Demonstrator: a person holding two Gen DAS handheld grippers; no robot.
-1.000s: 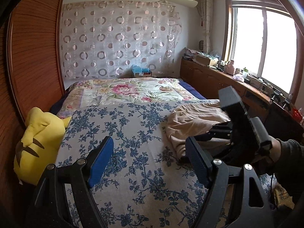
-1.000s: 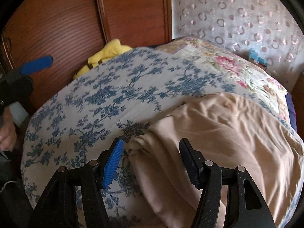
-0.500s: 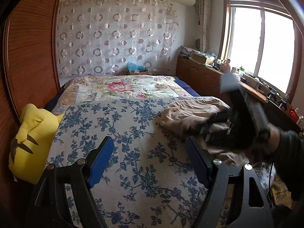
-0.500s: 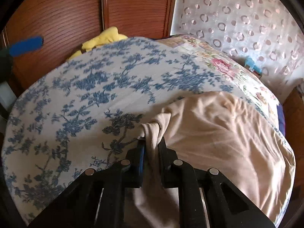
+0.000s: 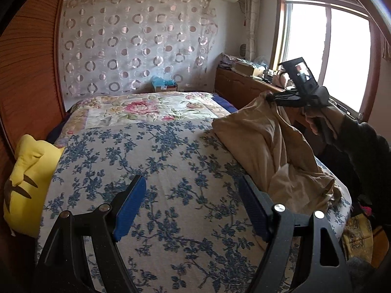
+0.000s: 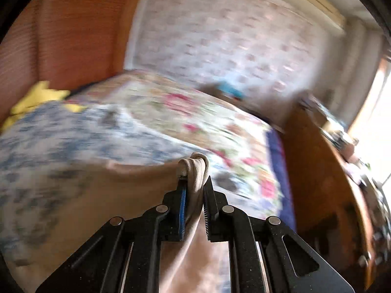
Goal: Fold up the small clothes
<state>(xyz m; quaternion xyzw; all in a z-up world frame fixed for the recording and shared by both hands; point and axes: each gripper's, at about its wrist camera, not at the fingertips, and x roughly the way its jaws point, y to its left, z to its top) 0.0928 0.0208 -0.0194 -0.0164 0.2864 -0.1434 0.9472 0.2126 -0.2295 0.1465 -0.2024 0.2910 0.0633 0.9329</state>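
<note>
Yellow cushion [image 5: 27,183]: left edge of bed, against wooden wall
Blue-flowered bedspread [image 5: 171,171]: covers near half of bed
Left gripper [image 5: 193,207]: jaws wide apart, nothing between them, above bedspread
Beige garment [image 5: 276,151]: right side of bed, one bunched corner lifted, rest draped on bedspread
Right gripper [image 6: 195,190]: jaws just eased apart slightly, pads clamped on garment's bunched corner, raised above bed
</note>
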